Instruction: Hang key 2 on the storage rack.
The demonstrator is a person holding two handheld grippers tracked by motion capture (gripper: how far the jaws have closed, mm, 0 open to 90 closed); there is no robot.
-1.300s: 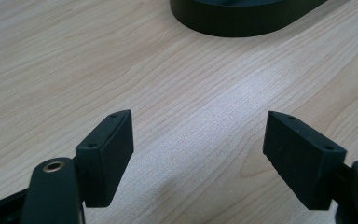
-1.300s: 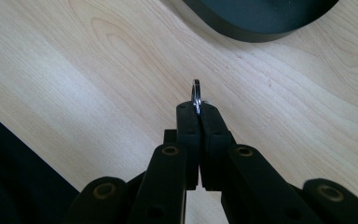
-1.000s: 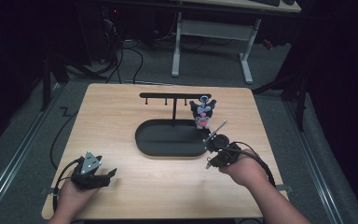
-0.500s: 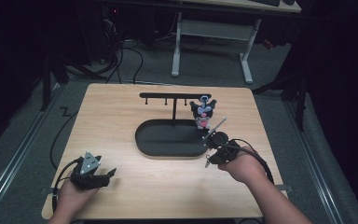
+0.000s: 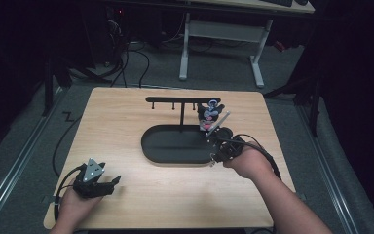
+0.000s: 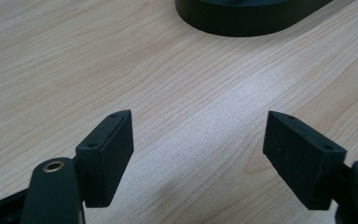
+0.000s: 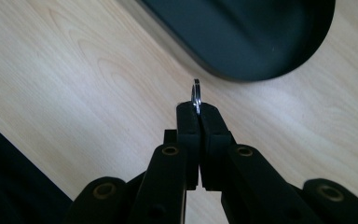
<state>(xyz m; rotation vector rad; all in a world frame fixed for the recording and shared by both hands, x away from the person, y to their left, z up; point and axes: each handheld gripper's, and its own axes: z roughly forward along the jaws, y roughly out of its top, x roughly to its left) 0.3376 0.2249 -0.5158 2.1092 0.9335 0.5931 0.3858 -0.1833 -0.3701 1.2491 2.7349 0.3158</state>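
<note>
A black stand has an oval base (image 5: 165, 146) and a post carrying a bar with small hooks (image 5: 175, 100). By the bar's right end is a small black, pink and blue figure (image 5: 209, 115); I cannot tell whether it hangs there. My right gripper (image 5: 214, 159) is rolled on its side at the base's right end. In the right gripper view its jaws (image 7: 197, 109) are shut on a thin metal ring (image 7: 196, 94), above bare wood just short of the base's rim (image 7: 242, 74). My left gripper (image 5: 108, 184) rests at the front left, open (image 6: 198, 154) and holding nothing.
The light wooden table (image 5: 126, 126) ends close behind the right gripper, shown as a dark edge (image 7: 14, 168). Cables trail from both grippers. A white desk frame (image 5: 219, 39) and loose cables on the floor lie beyond the far edge.
My right hand has edged left and away from me, bringing its gripper closer to the stand's right end. The left gripper has stayed put.
</note>
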